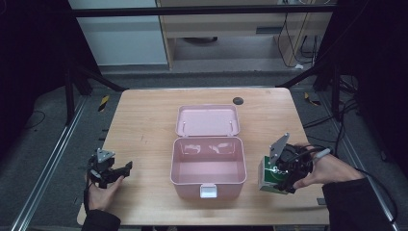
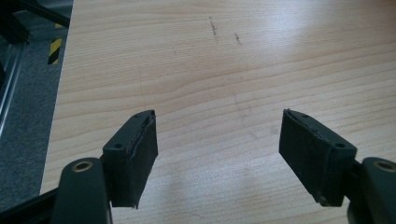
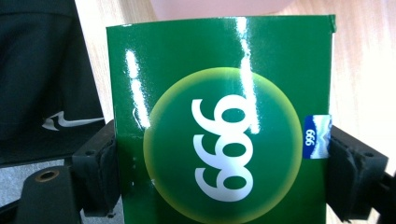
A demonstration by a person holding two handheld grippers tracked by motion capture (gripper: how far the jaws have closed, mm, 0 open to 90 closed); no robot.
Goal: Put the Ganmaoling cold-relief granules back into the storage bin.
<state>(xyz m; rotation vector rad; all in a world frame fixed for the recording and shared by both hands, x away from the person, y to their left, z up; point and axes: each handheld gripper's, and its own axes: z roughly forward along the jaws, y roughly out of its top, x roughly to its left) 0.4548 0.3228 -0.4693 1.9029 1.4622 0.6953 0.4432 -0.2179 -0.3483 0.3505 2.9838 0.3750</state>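
Observation:
A pink plastic box (image 1: 208,166) stands open in the middle of the wooden table (image 1: 144,120), its lid (image 1: 207,120) laid back behind it and its inside empty. To the right of the box, my right gripper (image 1: 284,175) is shut on a green carton (image 1: 269,175) printed with white digits in a yellow-green circle (image 3: 224,144); the jaws press both of its sides. At the table's left front, my left gripper (image 1: 115,171) is open, its pads (image 2: 137,156) wide apart over bare wood, nothing between them.
A small dark round mark (image 1: 237,100) sits on the table behind the box. Black frame bars (image 1: 86,77) run along both sides of the table. Grey floor and cables (image 1: 308,48) lie beyond the far edge.

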